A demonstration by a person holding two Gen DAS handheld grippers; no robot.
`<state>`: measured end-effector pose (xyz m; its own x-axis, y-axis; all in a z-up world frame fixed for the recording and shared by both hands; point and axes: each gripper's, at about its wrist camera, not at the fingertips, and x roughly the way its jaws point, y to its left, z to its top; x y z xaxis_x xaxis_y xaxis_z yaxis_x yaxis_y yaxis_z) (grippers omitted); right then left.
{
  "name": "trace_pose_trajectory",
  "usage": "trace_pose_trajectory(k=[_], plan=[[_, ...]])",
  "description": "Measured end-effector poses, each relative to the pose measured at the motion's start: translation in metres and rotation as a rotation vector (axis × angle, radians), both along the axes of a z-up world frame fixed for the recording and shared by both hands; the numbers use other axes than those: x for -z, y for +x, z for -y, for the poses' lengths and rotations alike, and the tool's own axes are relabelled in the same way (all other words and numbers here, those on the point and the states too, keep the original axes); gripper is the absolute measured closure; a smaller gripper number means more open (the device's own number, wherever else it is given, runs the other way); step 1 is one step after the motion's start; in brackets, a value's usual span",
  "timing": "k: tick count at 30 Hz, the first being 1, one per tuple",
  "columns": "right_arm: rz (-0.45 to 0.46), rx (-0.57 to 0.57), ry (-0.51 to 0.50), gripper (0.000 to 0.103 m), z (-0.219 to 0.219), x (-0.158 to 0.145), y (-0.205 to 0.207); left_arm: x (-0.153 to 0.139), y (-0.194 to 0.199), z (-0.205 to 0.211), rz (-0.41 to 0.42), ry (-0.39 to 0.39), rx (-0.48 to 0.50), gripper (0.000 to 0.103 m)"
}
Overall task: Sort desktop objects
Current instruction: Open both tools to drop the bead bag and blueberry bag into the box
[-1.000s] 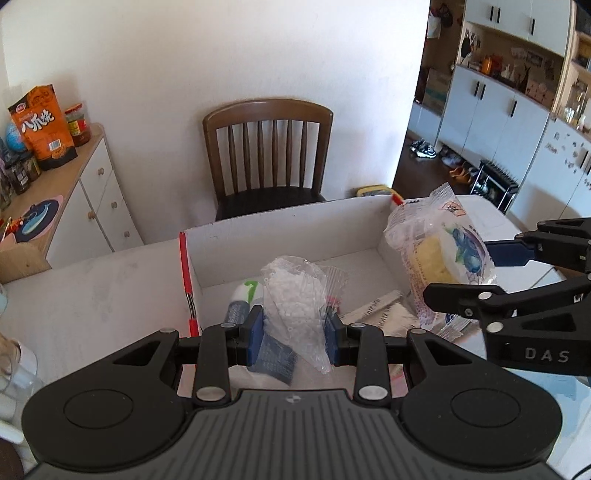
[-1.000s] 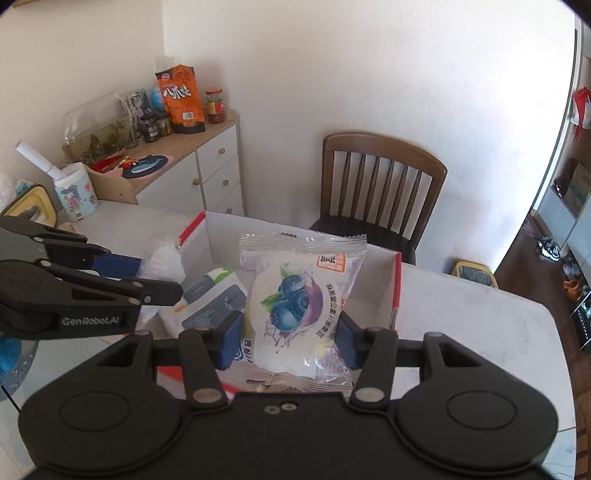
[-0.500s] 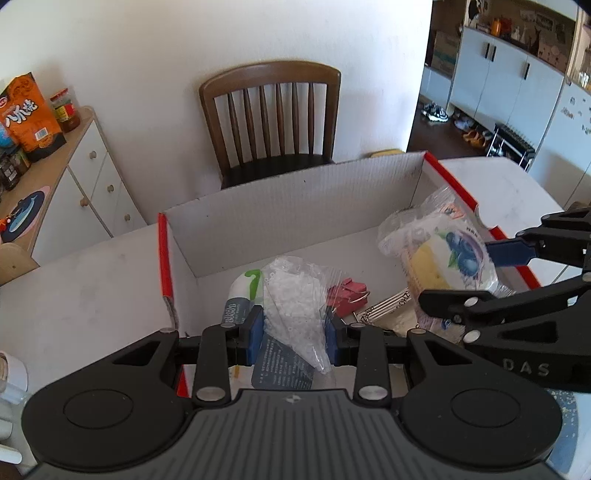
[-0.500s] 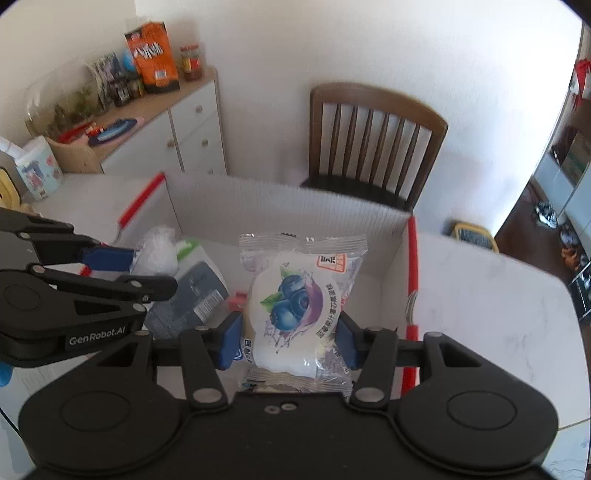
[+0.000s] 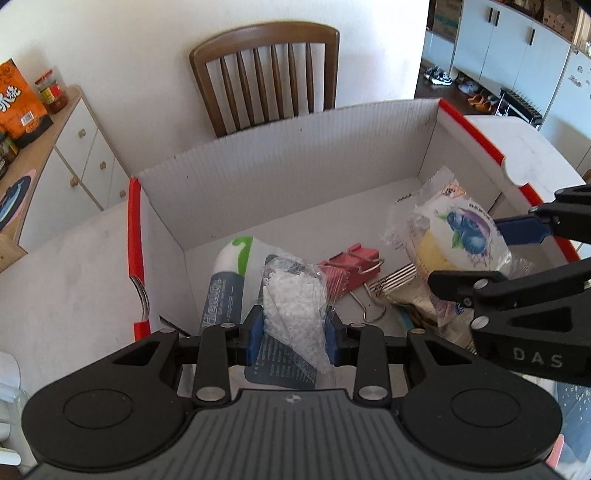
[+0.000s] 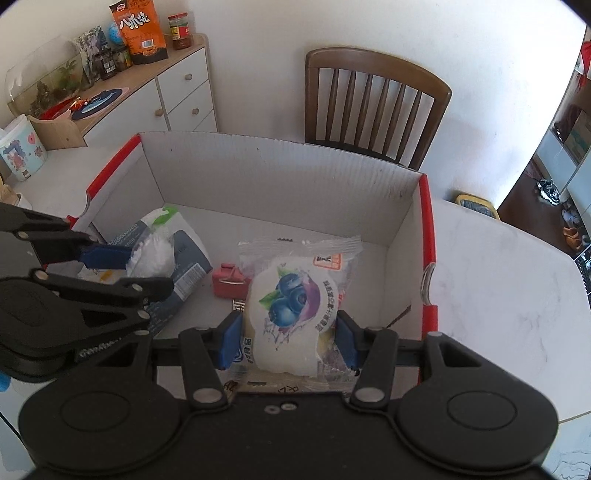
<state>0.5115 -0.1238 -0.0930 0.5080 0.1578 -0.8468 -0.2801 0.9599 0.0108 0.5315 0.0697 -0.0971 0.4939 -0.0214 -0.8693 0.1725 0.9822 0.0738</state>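
Note:
My left gripper [image 5: 293, 332] is shut on a clear bag of white beads [image 5: 295, 299], held over the left part of an open white box with red edges [image 5: 332, 155]. My right gripper [image 6: 288, 334] is shut on a blueberry pastry packet [image 6: 291, 306], held over the box's right part. Each gripper shows in the other's view: the right one [image 5: 513, 254] with the packet [image 5: 461, 236], the left one [image 6: 122, 269] with the bead bag [image 6: 153, 254]. In the box lie a tissue pack [image 5: 225, 291], a red clip [image 5: 351, 266] and a foil packet [image 5: 402, 291].
The box [image 6: 295, 177] stands on a white marble table [image 6: 498, 280]. A wooden chair [image 6: 373, 103] stands behind it at the wall. A white sideboard [image 6: 177, 88] with jars and an orange snack bag [image 6: 142, 29] is at the left. A patterned cup [image 6: 20, 147] stands on the table's left.
Both grippers have moved forward and lowered over the box, still holding their items. The box interior now fills more of both views.

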Motion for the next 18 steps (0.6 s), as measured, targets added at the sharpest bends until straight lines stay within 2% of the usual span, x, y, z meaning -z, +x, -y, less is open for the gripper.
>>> trace_pose_trajectory(k=[10, 18], plan=[[-0.008, 0.002, 0.001, 0.050, -0.001, 0.001, 0.005, 0.014, 0.007, -0.001, -0.073, -0.016, 0.000, 0.071], [-0.006, 0.011, 0.001, 0.047, -0.001, 0.000, 0.006, 0.018, 0.004, 0.008, -0.090, -0.003, 0.030, 0.069]])
